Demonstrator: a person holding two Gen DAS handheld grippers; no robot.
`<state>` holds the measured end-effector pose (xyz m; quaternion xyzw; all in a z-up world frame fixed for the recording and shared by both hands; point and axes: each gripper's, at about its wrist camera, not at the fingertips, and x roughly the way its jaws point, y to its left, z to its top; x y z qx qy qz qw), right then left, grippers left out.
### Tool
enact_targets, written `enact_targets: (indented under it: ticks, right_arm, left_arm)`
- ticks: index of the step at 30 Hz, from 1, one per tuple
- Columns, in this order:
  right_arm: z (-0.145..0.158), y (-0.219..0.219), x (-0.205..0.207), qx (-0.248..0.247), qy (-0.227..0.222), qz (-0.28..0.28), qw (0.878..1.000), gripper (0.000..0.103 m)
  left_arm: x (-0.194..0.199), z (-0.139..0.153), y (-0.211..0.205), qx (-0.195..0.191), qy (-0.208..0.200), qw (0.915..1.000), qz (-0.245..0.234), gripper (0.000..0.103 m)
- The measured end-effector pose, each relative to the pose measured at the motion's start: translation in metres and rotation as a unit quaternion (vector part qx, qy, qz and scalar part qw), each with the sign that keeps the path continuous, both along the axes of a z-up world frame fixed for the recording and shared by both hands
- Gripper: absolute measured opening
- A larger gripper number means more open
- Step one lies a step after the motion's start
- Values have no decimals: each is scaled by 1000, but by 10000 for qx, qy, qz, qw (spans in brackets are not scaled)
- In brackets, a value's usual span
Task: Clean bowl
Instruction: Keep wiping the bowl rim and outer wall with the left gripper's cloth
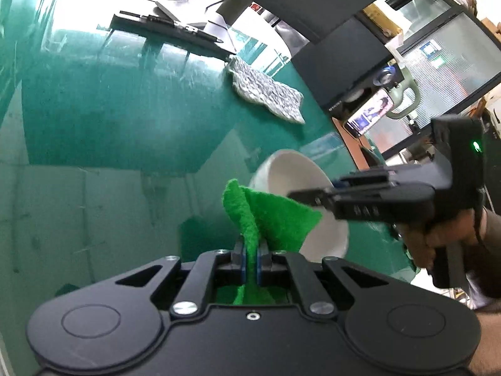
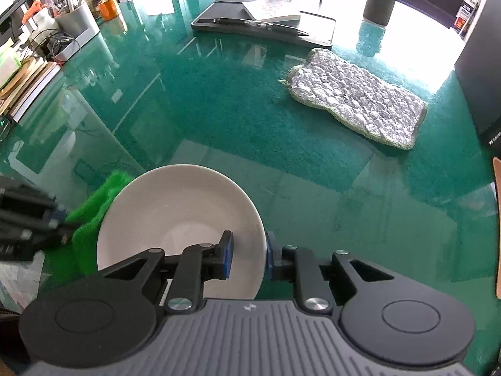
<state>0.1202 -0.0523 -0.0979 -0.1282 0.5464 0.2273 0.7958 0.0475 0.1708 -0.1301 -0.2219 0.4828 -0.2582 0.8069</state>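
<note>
Nearest in our left wrist view, our left gripper has its blue pads pressed tight on a green scouring cloth, which stands up from the pinch and fans out toward one o'clock. We judge it is held by one edge so that the loose part is free to rub the dish.

Just past the cloth, at about two o'clock, the white bowl hangs tilted above the table, its open side turned toward the cloth. The cloth's free corner overlaps the bowl's rim in this view; whether it touches we cannot tell.

In our right wrist view, our right gripper pinches the bowl by its rim at the near right edge, one pad inside and one outside. Gripping the rim there seems meant to leave the hollow open to the wiping hand. The cloth lies at the bowl's nine o'clock side, outside the wall, so the inside looks not yet reached.

Farther off on the green glass table, at one o'clock, lies a grey quilted pad, and beyond it, at twelve, a pen on a dark folder.
</note>
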Motion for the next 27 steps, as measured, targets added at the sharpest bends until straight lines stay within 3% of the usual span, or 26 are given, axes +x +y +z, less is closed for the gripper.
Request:
enact_targets:
  ticks: [6,12,16,20,27]
  right_arm:
    - [0,1,-2,6,-26,83,10000,19]
    - [0,3,-1,29,-13,84,10000,19]
    - [2,0,1,140,20,-104,9998,20]
    - [13,-17,-4,670,48,-645,9957,43]
    - [7,-36,-26,850,509,-1007,9900,48]
  left_arm:
    - [21,6,4,159,-224,9995,153,6]
    - [61,13,-7,292,-527,9982,-30,8]
    - [62,12,-12,355,-533,9979,-87,8]
    - [56,7,-9,317,-423,9986,-2,8]
    - [49,5,-7,253,-368,9989,116,8]
